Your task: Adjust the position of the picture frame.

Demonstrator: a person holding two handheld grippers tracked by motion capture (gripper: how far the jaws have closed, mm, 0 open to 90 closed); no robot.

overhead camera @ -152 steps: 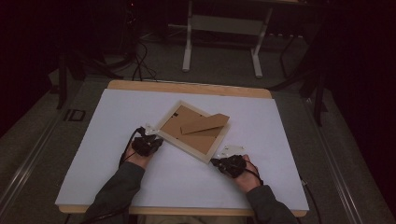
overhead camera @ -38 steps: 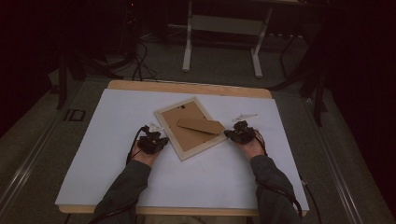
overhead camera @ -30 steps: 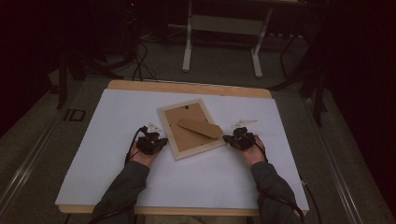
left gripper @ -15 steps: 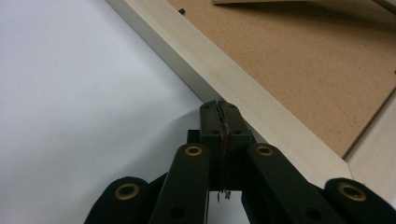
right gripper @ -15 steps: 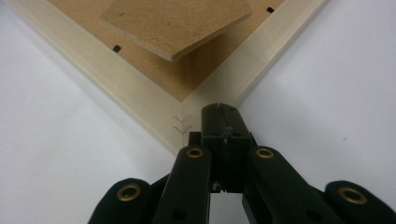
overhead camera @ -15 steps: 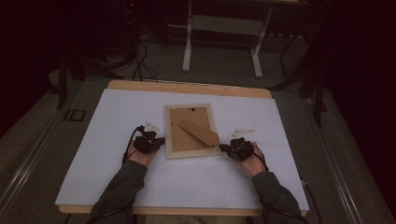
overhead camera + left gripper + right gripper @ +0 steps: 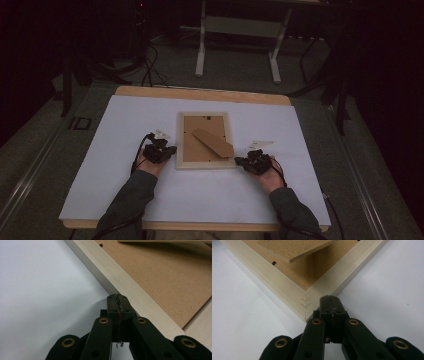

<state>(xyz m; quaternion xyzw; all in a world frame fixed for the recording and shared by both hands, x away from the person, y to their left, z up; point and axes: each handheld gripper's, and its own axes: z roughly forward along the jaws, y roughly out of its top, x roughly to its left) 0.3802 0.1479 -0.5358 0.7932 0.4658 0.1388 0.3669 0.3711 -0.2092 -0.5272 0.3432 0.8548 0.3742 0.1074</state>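
Both tongs are pressed together with nothing between them, used as blunt pushers rather than pinchers. The left tongs (image 7: 117,306) sit with their closed tips against the outer edge of the picture frame (image 7: 206,140), about halfway along its long side (in the left gripper view the tips meet the pale wood rail). The right tongs (image 7: 329,307) rest right at the frame's near corner, where the mitred joint with its small V-shaped staples shows just ahead of the tips.

Five seconds ago the frame lay turned like a diamond between the two hands; by a second ago it was only slightly askew, and now its sides run square with the table (image 7: 100,165). The right hand has swung from the frame's far right side down to that near corner, while the left has hardly shifted.

The frame lies face down between the tongs, its brown backing board up and the easel stand (image 7: 213,142) slanting across it. I judge the squaring-up essentially done; any remaining nudge would be small.
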